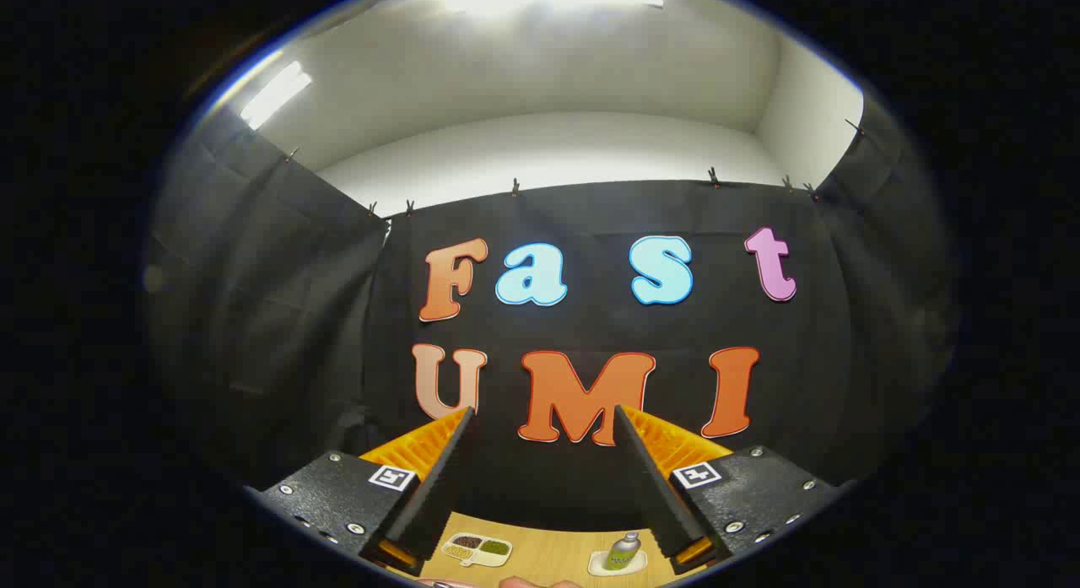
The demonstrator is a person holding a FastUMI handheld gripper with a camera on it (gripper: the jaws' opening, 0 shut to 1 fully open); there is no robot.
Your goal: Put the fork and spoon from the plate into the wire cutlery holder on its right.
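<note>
Tongs raised toward the booth wall, jaws wide and empty, before any pickup.

You held the gripper (544,419) level, fingers well apart with nothing between them. Low between them lay the wooden table (548,558): a divided dish (477,548) by the left finger, a small bottle (623,552) by the right. Plate, fork, spoon and wire holder could not be made out; the approach was still ahead, calling for a downward tilt.

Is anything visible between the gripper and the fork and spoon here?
Cannot be judged. The gripper is open and empty, aimed at the booth wall; between its fingers lie a divided dish and a small bottle on the table.
</note>
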